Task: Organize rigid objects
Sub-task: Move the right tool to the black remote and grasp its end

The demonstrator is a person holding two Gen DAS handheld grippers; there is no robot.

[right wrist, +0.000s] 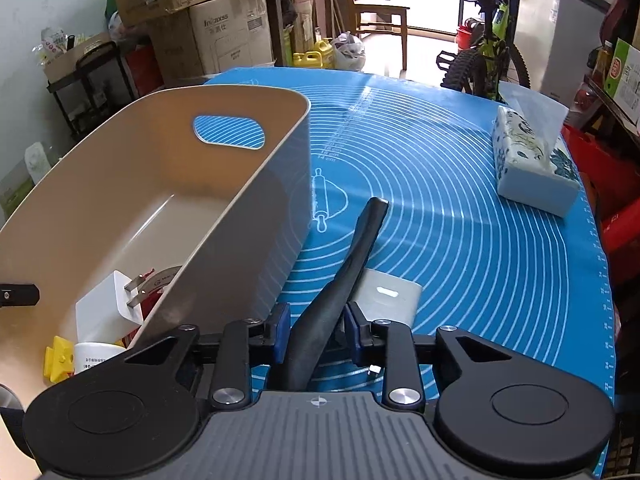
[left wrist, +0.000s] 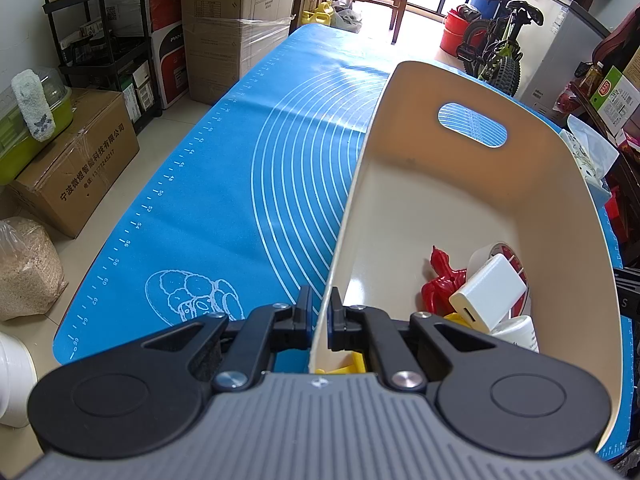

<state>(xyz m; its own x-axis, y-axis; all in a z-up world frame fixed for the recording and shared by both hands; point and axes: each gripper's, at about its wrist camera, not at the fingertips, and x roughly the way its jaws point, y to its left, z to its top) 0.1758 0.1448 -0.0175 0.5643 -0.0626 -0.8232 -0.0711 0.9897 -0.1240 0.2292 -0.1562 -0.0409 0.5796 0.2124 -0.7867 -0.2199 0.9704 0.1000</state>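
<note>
Item: black-handled scraper [right wrist: 352,256], flat on the blue baking mat [right wrist: 460,240] just right of the cream bin [right wrist: 224,208]. Long axis ran straight ahead between the right gripper [right wrist: 316,330] pads, partly closed around the handle; contact could not be told. Left gripper [left wrist: 319,318] was clamped on the bin wall.

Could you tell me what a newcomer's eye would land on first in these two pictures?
First the big cream bin on the bright blue mat, with a white charger, a red toy and yellow pieces piled at its near end. The left gripper is clamped on the bin's near wall. To the bin's right, the right gripper straddles a black handle lying over a white block, with a tissue box beyond.
</note>
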